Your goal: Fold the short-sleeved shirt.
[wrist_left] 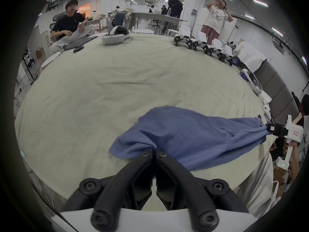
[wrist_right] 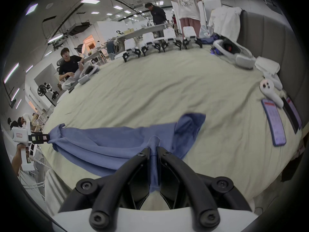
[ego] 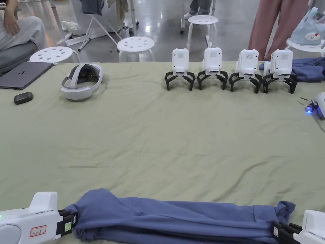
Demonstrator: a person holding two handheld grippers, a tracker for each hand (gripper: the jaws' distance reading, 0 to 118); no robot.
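Head view puts the blue short-sleeved shirt (ego: 177, 216) right at the near edge of the bed (ego: 158, 143), stretched into a long band between my two grippers, with its lower layers hanging toward me past the edge. My left gripper (ego: 68, 222) has its jaws pressed together on the bunched left end of the shirt, and in the left gripper view the cloth disappears right at the closed tips. My right gripper (ego: 282, 233) pinches the right end, and in the right gripper view a narrow strip of fabric runs down between the jaws, so that hold looks like a thin fold rather than a full handful. That is my first worry: if I pull the band taut or lift quickly, the thin strip could slide out on the right and the shirt would sag or drop off the bed edge. The layers also look uneven, with a loose flap (wrist_right: 190, 123) standing up near the right end; carried forward like that, I judge it would fold crooked. Farther out the green sheet is wrinkled, which could drag the cloth as I lay it down. At the far side stand a row of spare grippers (ego: 228, 70) and a headset (ego: 82, 81), well apart from the shirt.
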